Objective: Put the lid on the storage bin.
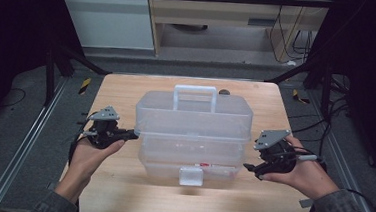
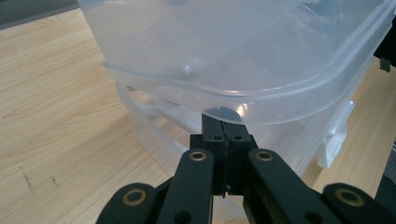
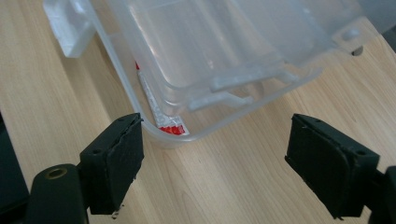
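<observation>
1. A clear plastic storage box [image 1: 192,136] sits in the middle of the wooden surface [image 1: 120,191], its lid [image 1: 193,117] raised a little above the base, with a gap along the front.
2. The lid carries a white handle [image 1: 194,96] on top; a white latch [image 1: 191,176] hangs at the front of the base.
3. The left gripper [image 1: 133,133] is at the box's left end. In the left gripper view its jaws are pressed together, their tips [image 2: 223,126] right under the lid rim [image 2: 261,105] and touching it from below.
4. Whether that gripper pinches any of the rim I cannot tell; the pads meet with nothing visible between them.
5. The right gripper [image 1: 251,170] is near the box's right front corner, just beside it and not touching.
6. In the right gripper view its jaws stand wide apart, with bare surface and the rounded corner of the base [image 3: 173,140] ahead of them; nothing is held.
7. A red and white label [image 3: 170,128] shows through the base wall at that corner.
8. A small dark object [image 1: 224,92] lies on the surface behind the box; too small to identify.
</observation>
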Available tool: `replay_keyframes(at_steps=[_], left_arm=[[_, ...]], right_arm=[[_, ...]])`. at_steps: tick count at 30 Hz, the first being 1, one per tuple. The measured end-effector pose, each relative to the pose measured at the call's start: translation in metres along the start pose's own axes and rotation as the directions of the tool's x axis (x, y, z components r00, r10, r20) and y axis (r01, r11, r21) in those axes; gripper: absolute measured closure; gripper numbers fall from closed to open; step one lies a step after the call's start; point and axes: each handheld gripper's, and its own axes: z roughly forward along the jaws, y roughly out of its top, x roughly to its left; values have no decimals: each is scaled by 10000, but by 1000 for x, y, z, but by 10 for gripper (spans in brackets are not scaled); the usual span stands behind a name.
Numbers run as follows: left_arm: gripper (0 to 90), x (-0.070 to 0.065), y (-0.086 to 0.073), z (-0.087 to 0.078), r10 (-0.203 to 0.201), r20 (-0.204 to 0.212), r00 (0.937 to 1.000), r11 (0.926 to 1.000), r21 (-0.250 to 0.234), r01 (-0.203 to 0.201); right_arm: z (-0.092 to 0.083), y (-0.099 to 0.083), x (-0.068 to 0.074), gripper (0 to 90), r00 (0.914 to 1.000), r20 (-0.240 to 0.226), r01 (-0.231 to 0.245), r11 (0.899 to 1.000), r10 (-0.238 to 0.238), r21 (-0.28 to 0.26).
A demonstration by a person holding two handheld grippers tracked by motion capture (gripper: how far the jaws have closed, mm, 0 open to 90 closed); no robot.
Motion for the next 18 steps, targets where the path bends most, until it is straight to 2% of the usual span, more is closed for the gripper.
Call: replay_keyframes(at_steps=[6,18], left_arm=[[899,-2,-3,-1,180,-99,9998,9998,-54,-180],[899,-3,-9,0,223,-3,9998,9997,51,-223]], right_arm=[[2,-5,-1,173,9998,28,-178,9998,179,-38],[0,-16,-3,141,9991,85,-408,9991,409,-88]])
